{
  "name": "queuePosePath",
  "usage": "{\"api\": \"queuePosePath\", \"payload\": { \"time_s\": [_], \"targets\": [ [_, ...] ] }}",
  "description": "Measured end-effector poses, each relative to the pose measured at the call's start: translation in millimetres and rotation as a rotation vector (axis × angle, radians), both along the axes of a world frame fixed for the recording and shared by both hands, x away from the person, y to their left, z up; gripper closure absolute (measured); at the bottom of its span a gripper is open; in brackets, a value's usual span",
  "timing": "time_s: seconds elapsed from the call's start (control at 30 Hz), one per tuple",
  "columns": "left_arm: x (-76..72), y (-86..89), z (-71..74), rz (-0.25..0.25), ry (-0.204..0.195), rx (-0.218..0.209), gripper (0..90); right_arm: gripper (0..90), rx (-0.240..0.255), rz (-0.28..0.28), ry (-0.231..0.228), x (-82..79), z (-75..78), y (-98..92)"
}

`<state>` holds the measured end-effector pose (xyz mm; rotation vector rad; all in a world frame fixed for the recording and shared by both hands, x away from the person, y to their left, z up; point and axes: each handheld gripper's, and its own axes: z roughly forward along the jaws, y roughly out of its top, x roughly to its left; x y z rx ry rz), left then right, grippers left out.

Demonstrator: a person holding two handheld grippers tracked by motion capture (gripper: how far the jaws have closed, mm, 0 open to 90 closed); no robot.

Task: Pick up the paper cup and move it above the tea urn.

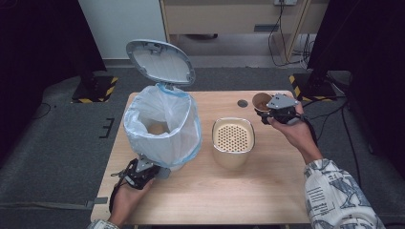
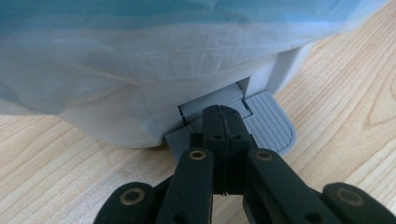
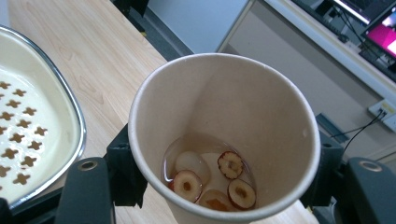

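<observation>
A white pedal bin (image 1: pixel 165 125) with a blue-white liner stands at the table's left, its grey lid (image 1: pixel 160 61) tipped up. My left gripper (image 1: pixel 154 170) is shut, its tips (image 2: pixel 225 113) resting on the bin's grey foot pedal (image 2: pixel 268 125). Over the far right of the table, my right gripper (image 1: pixel 268 112) is shut on a brown paper cup (image 1: pixel 261 101). The cup (image 3: pixel 224 140) holds a little liquid with several sliced red fruit pieces (image 3: pixel 212 179). A cream strainer pot (image 1: pixel 232 141) with a perforated top sits at the table's centre.
A small round grommet (image 1: pixel 242 103) lies in the tabletop near the far edge. The strainer pot's rim (image 3: pixel 70 112) is close to the cup's left in the right gripper view. Black stands with striped bases (image 1: pixel 95 90) flank the table on the floor.
</observation>
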<state>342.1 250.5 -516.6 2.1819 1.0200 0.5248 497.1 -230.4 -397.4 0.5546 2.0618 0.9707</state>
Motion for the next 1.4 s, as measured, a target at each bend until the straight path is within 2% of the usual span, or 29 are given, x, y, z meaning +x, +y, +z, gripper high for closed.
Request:
{"api": "queuePosePath", "payload": {
  "time_s": [0.57, 1.4],
  "targets": [
    [0.0, -0.1, 0.1, 0.0, 0.0, 0.001, 90.0, 32.4, -0.065, 0.07, -0.065, -13.1, 4.5, 22.6],
    [0.0, -0.1, 0.0, 0.0, 0.0, 0.001, 90.0, 31.7, -0.137, 0.136, -0.151, -27.3, 6.4, 41.5]
  ]
}}
